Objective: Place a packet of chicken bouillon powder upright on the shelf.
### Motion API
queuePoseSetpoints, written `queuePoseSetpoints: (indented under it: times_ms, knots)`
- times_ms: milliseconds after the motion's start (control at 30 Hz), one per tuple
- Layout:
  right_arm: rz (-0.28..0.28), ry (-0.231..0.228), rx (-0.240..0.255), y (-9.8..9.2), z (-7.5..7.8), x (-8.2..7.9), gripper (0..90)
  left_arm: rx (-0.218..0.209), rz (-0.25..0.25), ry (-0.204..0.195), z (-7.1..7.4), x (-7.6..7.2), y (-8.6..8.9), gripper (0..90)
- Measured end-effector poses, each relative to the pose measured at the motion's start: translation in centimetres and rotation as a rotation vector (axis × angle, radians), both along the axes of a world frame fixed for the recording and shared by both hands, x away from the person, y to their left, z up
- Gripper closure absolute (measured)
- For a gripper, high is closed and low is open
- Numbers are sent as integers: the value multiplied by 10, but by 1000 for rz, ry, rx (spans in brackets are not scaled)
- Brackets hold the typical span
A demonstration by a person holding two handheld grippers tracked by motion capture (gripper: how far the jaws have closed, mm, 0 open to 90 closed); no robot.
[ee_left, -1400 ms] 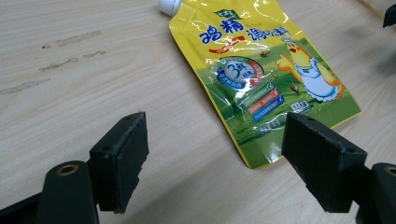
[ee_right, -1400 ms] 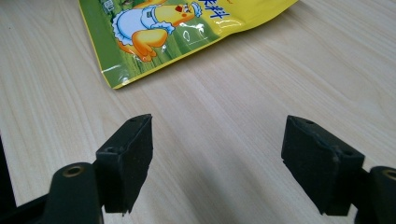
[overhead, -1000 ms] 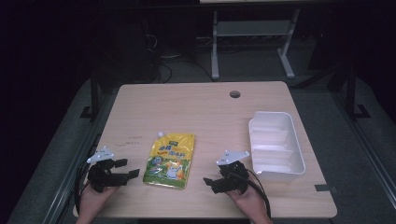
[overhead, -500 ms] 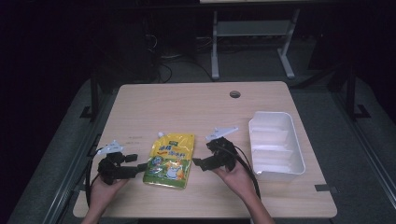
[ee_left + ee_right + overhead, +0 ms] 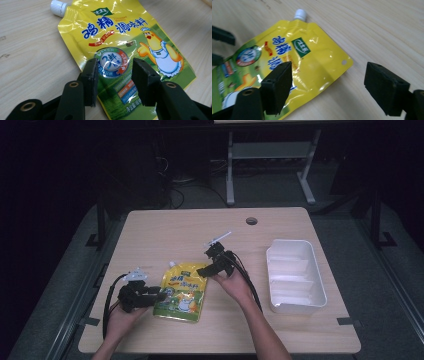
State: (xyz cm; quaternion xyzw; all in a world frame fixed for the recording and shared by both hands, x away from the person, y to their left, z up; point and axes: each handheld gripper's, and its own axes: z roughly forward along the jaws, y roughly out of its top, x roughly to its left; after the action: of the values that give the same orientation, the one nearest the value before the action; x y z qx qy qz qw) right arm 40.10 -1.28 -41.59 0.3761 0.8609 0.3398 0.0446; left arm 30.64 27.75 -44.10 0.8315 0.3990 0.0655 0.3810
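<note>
A yellow spouted seasoning pouch (image 5: 181, 291) with a white cap (image 5: 57, 6) lies flat on the wooden table (image 5: 200, 230). My left gripper (image 5: 160, 295) reaches in from the pouch's left side. Its jaws have just been closing and now stand part closed over the pouch's (image 5: 112, 32) left edge, and the left gripper (image 5: 113, 67) shows the printed film in its gap, with no pad pressing it. My right gripper (image 5: 201, 271) hovers wide open at the pouch's (image 5: 312, 62) top right corner. One pad of the right gripper (image 5: 328, 72) is over the pouch, the other over bare wood.
A white divided tray (image 5: 293, 242) stands at the right of the table. A round cable hole (image 5: 251, 221) sits near the far edge. A metal shelf frame (image 5: 270, 150) stands on the floor beyond the table. The left gripper's jaw tips (image 5: 222, 37) show at the right gripper view's left edge.
My right hand left the tray's side and travelled left and away to the pouch's top right corner. My left gripper slid right onto the pouch's left edge, its jaws narrower.
</note>
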Motion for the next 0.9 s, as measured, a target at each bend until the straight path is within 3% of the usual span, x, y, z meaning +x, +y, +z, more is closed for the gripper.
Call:
queuePoseSetpoints:
  times_ms: [300,400,433,533,633,667,733,800,900]
  knots:
    - [-30,77,-18,9,-22,19,301,34,-19,30,-6,2,-3,573]
    - [-28,119,-12,12,-30,22,394,35,-20,40,-7,3,-4,573]
    - [-28,119,-12,12,-30,22,394,35,-20,40,-7,3,-4,573]
    - [-23,138,7,11,-32,23,504,29,-20,47,-7,3,-4,573]
    - [-19,141,12,10,-32,23,567,27,-20,48,-8,4,-4,572]
    - [-14,135,13,10,-30,22,655,25,-20,48,-8,4,-4,568]
    - [-11,131,16,10,-30,22,690,25,-22,48,-8,4,-4,563]
    - [-3,110,17,11,-26,20,820,25,-23,50,-8,4,-3,545]
    - [10,102,28,11,-24,19,871,28,-22,47,-7,4,-3,526]
